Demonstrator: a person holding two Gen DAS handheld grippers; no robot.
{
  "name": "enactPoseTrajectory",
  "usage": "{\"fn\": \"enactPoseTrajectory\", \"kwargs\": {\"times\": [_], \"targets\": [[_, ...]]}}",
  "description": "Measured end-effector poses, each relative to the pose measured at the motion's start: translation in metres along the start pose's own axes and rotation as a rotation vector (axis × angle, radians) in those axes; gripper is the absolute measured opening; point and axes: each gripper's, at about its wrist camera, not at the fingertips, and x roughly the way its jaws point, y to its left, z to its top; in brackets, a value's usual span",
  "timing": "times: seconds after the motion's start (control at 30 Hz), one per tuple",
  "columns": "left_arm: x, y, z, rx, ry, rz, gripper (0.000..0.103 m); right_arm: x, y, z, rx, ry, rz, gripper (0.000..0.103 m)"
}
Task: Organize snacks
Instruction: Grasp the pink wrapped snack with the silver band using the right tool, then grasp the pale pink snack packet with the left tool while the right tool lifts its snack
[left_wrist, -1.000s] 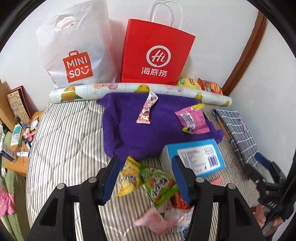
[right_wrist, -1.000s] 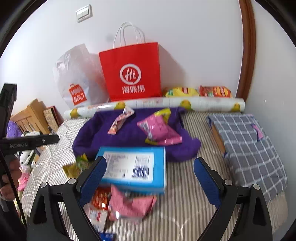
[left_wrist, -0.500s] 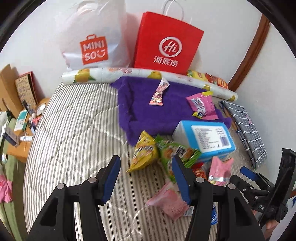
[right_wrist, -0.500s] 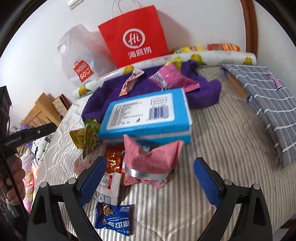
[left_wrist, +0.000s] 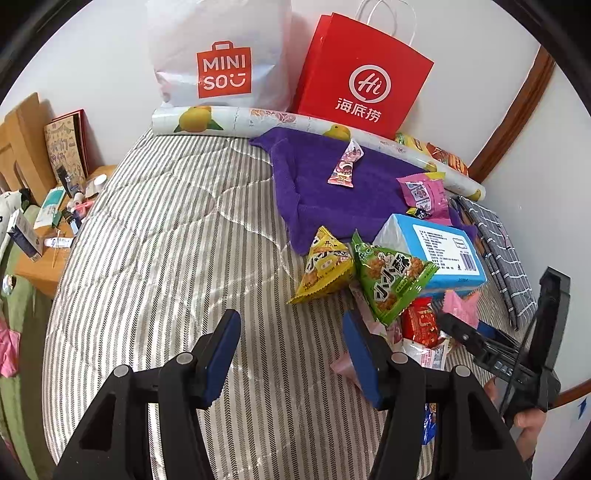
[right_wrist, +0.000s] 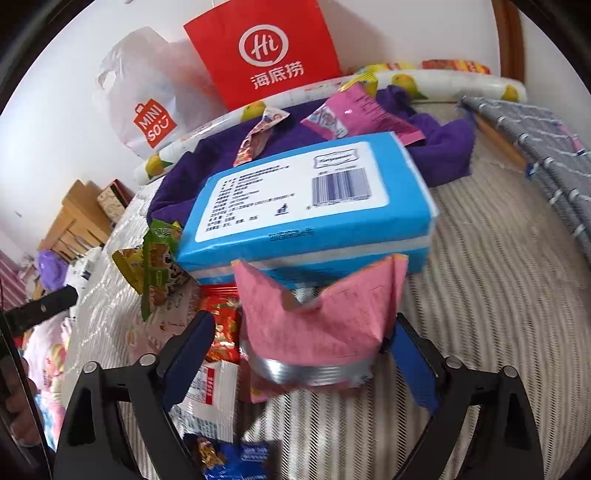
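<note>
Striped bedding (left_wrist: 155, 258) fills the left wrist view. The left gripper (left_wrist: 291, 354) hangs over bare cover, jaws apart with nothing between them. The snack pile lies beyond its right finger: a yellow packet (left_wrist: 325, 266) and a green packet (left_wrist: 391, 280) lean against a blue box (left_wrist: 439, 251), and a red packet (left_wrist: 421, 325) sits behind that finger. A purple towel (left_wrist: 332, 188) further back carries two more wrappers. The right gripper (left_wrist: 476, 332) enters from the right edge.

In the right wrist view, the right gripper (right_wrist: 303, 343) has just been narrowing its jaws; they stand apart on either side of a pink packet (right_wrist: 321, 325); whether the pads touch it cannot be told. The blue box (right_wrist: 306, 206) lies directly behind, blocking the far side. The red packet (right_wrist: 221, 325) and a white packet (right_wrist: 210, 391) crowd the left finger, and a blue wrapper (right_wrist: 236, 458) lies beneath.
</note>
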Motion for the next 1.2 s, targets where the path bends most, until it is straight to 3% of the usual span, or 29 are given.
{"fn": "enactPoseTrajectory", "kwargs": {"times": [0.07,0.17,0.3,0.77,0.97,1.2], "targets": [[0.002,-0.002,-0.001,0.003,0.005,-0.009,0.055,0.005,0.002,0.001,-0.014,0.015,-0.022,0.076],[0.005,-0.008,-0.005,0.02,0.017,-0.028,0.055,0.002,0.003,0.002,-0.038,0.006,-0.032,0.067],[0.01,-0.017,-0.01,0.038,0.035,-0.036,0.055,-0.009,-0.004,0.002,-0.02,-0.001,-0.008,0.067],[0.045,-0.04,-0.031,-0.042,0.155,-0.182,0.055,-0.049,-0.021,-0.005,-0.047,-0.064,-0.012,0.067],[0.061,-0.049,-0.036,-0.05,0.182,-0.156,0.055,-0.053,-0.028,-0.008,-0.055,-0.066,-0.014,0.067],[0.061,-0.063,-0.039,0.026,0.139,-0.084,0.054,-0.055,-0.037,-0.011,-0.044,-0.062,-0.016,0.067]]}}
